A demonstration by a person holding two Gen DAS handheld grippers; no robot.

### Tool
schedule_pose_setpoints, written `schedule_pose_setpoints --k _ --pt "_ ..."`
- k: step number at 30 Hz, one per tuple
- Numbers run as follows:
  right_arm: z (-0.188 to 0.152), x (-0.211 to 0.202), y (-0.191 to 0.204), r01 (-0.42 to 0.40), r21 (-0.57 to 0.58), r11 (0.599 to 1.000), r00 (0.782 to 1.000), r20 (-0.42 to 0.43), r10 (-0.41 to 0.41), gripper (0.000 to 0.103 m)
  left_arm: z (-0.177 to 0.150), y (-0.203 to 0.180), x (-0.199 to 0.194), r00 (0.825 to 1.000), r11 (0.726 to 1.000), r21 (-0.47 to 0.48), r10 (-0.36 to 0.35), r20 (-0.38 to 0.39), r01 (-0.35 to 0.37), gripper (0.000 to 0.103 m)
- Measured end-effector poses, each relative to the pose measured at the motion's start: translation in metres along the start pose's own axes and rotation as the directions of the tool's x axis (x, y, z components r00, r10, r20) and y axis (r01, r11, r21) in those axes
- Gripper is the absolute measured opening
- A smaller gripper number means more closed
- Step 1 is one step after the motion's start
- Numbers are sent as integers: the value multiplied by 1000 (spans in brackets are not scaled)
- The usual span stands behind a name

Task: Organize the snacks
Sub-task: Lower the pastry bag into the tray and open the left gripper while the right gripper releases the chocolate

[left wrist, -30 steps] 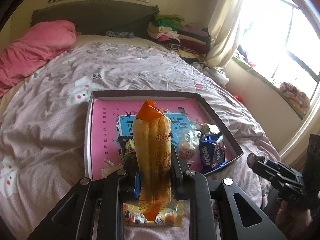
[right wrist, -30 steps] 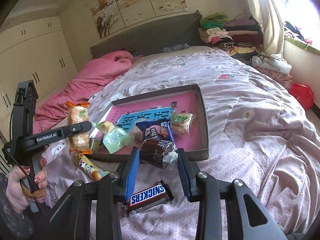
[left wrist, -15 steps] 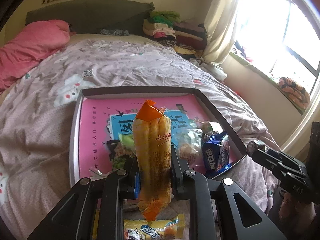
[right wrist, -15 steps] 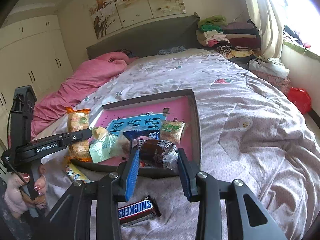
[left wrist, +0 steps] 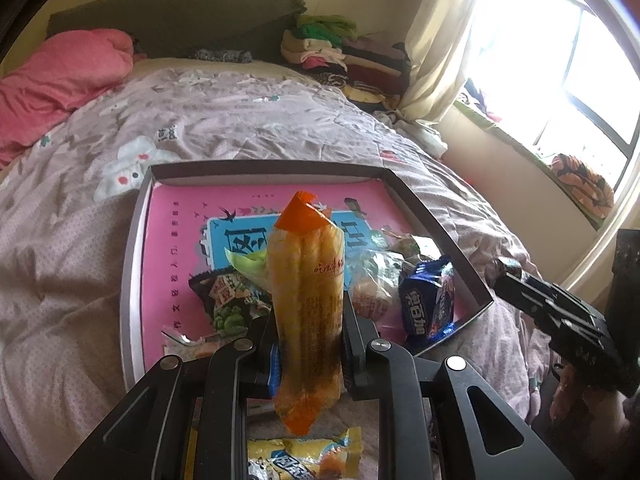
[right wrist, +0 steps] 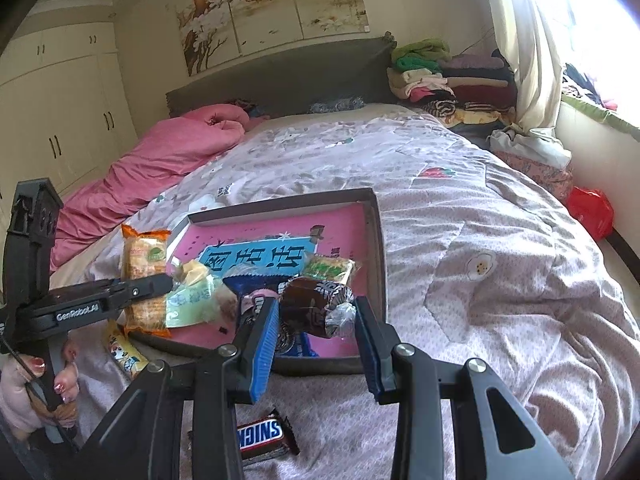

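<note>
You've got the left gripper (left wrist: 308,344) clamped on the orange snack pack (left wrist: 306,300), long axis upright, over the tray's (left wrist: 134,264) near edge; drop spot's dead ahead. Right gripper (right wrist: 316,320) pinches the brown candy (right wrist: 310,308) w/ tray just beyond.

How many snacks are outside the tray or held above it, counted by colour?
Orange: 1, the long packet in the left gripper.
Brown: 2, the candy in the right gripper and the chocolate bar on the blanket.
Yellow: 1, the flat packet on the blanket.
Total: 4.
</note>
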State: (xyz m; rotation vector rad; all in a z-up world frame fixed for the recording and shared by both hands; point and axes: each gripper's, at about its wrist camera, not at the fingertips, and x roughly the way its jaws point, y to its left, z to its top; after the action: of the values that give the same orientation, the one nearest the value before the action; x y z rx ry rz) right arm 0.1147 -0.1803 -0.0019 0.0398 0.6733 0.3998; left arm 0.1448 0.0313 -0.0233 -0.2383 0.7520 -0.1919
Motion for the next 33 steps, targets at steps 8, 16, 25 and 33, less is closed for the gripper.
schedule_pose_setpoints --k 8,16,25,33 --pt "4 6 -1 -1 -11 1000 1000 0 1 38 -2 -4 3 1000 1000 7 -21 -13 21 23" --pt "7 13 -2 4 -23 1000 1000 -7 -4 38 -5 -8 6 999 999 15 -29 -28 29 23" --pt "12 21 -7 18 -20 1000 1000 -5 -18 38 -5 -11 6 999 999 11 -31 -29 31 23" --pt "6 26 -1 -7 -43 999 1000 -29 6 38 -5 -7 5 999 999 -11 -34 -26 34 23"
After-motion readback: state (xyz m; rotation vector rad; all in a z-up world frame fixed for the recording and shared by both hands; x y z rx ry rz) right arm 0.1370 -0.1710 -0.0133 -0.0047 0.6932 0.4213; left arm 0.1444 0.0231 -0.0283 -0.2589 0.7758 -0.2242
